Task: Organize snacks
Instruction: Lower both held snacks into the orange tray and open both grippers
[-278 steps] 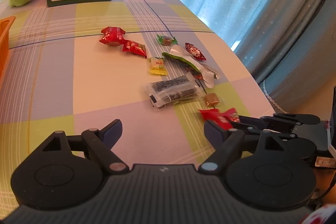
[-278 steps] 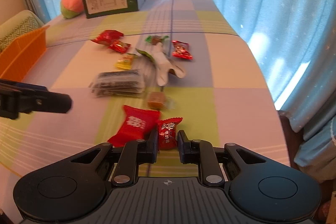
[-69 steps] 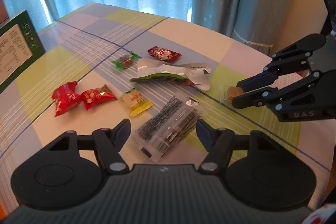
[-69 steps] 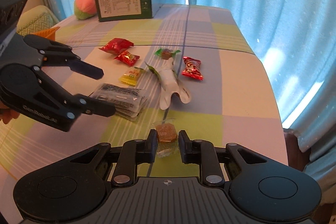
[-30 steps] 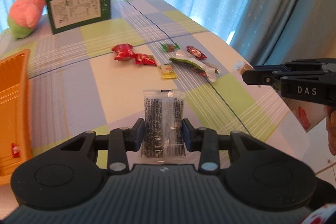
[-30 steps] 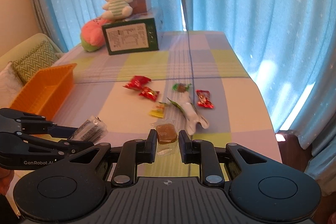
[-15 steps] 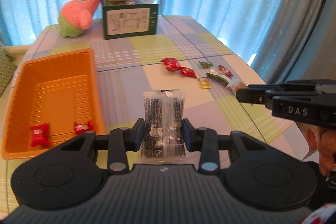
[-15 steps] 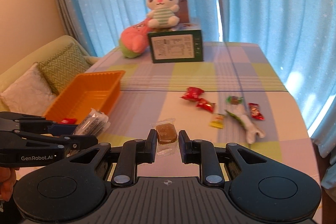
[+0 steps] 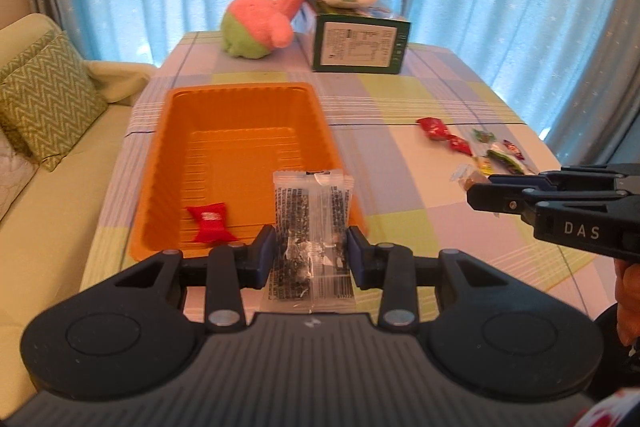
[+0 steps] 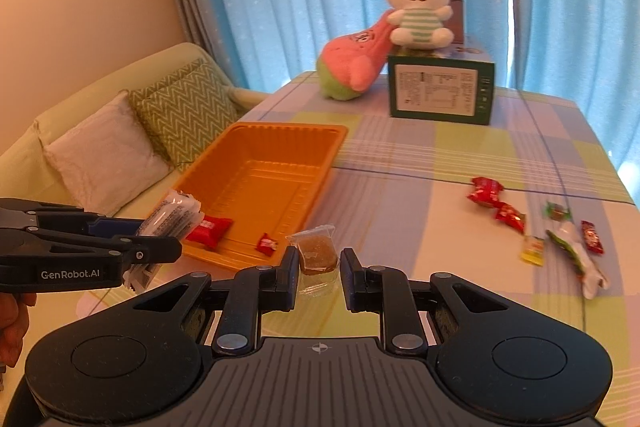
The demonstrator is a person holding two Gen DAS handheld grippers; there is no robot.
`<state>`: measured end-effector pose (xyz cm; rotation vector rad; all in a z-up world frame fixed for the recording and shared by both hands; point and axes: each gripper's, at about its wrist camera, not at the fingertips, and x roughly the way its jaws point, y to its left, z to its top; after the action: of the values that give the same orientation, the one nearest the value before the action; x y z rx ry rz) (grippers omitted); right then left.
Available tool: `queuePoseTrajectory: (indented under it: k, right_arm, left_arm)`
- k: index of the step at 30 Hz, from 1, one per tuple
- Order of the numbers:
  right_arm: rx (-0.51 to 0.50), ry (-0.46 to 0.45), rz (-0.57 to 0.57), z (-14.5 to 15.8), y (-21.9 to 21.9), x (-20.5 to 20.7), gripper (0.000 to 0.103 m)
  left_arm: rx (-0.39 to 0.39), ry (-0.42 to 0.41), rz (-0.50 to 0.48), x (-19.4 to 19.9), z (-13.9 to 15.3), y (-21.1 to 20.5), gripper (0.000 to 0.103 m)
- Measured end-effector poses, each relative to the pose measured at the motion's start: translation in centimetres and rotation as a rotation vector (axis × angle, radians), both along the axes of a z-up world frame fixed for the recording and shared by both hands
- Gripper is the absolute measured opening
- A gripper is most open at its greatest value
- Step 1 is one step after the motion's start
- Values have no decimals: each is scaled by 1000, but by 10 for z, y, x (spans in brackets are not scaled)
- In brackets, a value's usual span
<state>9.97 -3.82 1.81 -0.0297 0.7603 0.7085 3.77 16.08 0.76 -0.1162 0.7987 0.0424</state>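
Clear snack packet in left gripper (clamped); orange tray beyond

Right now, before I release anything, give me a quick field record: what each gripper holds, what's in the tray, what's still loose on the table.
left gripper: shut on clear packet of dark snacks, near end of tray
right gripper: shut on brown candy in clear wrapper, beside tray
orange tray: two red candies at its near end
loose on table: two red candies, green candy, yellow candy, small red candy, green-white wrapper
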Motion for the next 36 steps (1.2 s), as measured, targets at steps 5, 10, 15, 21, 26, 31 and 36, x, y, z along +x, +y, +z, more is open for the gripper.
queuePoseTrajectory:
  k: [5, 10, 15, 21, 26, 31, 36]
  right_arm:
    - [-1, 6, 28, -5, 29, 7, 22]
    - [7, 17, 39, -12, 51, 18, 22]
    - [8, 26, 56, -19, 71, 31, 22]
    - [3, 40, 62, -30, 90, 48, 22]
    - [-2, 49, 62, -38, 99, 57, 22]
    - [-4, 60, 57, -46, 104, 65, 22]
    - [-6, 68, 52, -49, 106, 69, 22]
  left_arm:
    - [5, 2, 34, 0, -1, 24, 34]
    - [11, 6, 52, 10, -3, 45, 34]
    - [14, 15, 59, 26, -10, 60, 34]
    - [6, 37, 53, 47, -22, 74, 34]
    - [-1, 48, 44, 61, -32, 80, 34]
    - [-5, 62, 28, 73, -39, 81, 35]
    - [0, 71, 46, 79, -46, 85, 43]
